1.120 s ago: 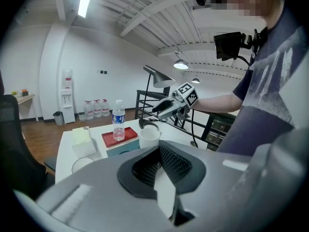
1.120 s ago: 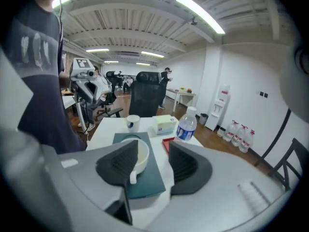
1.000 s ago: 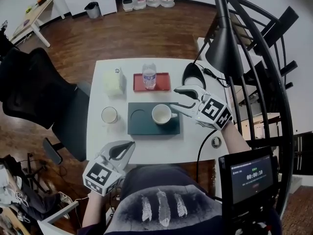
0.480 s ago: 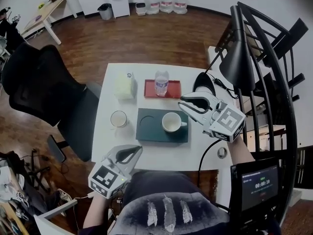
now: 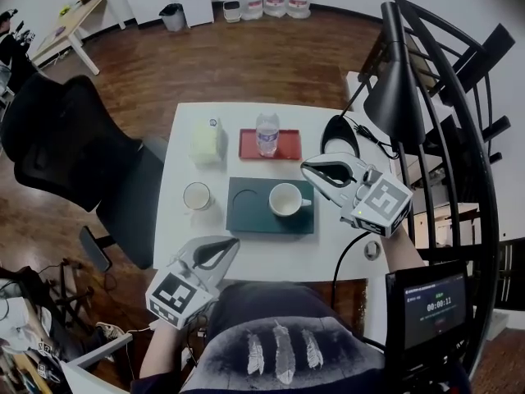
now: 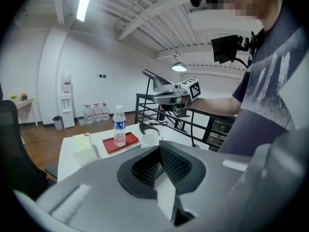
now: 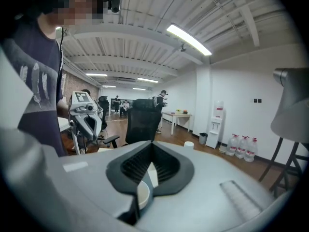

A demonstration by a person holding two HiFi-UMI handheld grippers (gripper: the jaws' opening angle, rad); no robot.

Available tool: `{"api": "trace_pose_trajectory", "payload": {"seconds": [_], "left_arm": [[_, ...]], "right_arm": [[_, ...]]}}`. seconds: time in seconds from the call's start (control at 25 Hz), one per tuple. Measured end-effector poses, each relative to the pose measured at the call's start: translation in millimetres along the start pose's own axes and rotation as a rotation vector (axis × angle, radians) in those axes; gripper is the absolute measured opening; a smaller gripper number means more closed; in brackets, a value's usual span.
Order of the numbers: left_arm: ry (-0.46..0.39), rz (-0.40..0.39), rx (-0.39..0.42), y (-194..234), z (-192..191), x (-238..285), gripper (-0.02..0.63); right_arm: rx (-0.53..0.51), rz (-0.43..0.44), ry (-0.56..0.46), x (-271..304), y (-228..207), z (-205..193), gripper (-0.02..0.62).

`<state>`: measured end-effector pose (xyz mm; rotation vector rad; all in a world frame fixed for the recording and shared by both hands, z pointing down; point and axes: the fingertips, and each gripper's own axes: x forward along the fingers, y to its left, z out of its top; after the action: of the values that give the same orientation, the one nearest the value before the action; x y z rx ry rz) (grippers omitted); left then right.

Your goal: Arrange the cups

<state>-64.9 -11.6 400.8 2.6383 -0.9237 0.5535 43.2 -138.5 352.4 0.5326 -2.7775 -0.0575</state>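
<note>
On the green tray (image 5: 239,222), in its right-hand ring, one cup (image 5: 285,199) is seated with its handle turned toward the right gripper (image 5: 312,169); the left ring is bare. The second cup (image 5: 197,195) is set on the table (image 5: 262,253), just beside the tray's left edge. Both grippers are held clenched and empty. The right one's jaws have just been closed on nothing, near the handle but apart from it, and the left gripper (image 5: 228,246) is held at the table's near edge. No handle can be made out on the second cup, so it would likely have to be pinched by its thin rim, and a shallow or slanted bite could let it slip or tip. If it is carried too low, it could be knocked against the tray's lip or the seated cup. The bottle (image 5: 267,132) behind could be toppled by a wide swing.
</note>
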Motion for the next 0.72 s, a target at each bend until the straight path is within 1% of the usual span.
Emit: {"api": "trace_pose_trajectory", "payload": {"seconds": [0.16, 0.4, 0.56, 0.72], "left_arm": [[-0.036, 0.018, -0.021, 3, 5, 1, 0.015], [-0.016, 0.039, -0.016, 10, 2, -3, 0.015], [-0.039, 0.064, -0.015, 19, 5, -6, 0.015], [-0.022, 0.097, 0.032, 35, 5, -14, 0.015]], "right_arm": [[0.007, -0.003, 0.009, -2, 0, -5, 0.003], [0.005, 0.007, 0.009, 1, 0, -6, 0.003], [0.008, 0.010, 0.009, 3, -3, -8, 0.003], [-0.002, 0.015, 0.021, 7, -2, -9, 0.003]]}}
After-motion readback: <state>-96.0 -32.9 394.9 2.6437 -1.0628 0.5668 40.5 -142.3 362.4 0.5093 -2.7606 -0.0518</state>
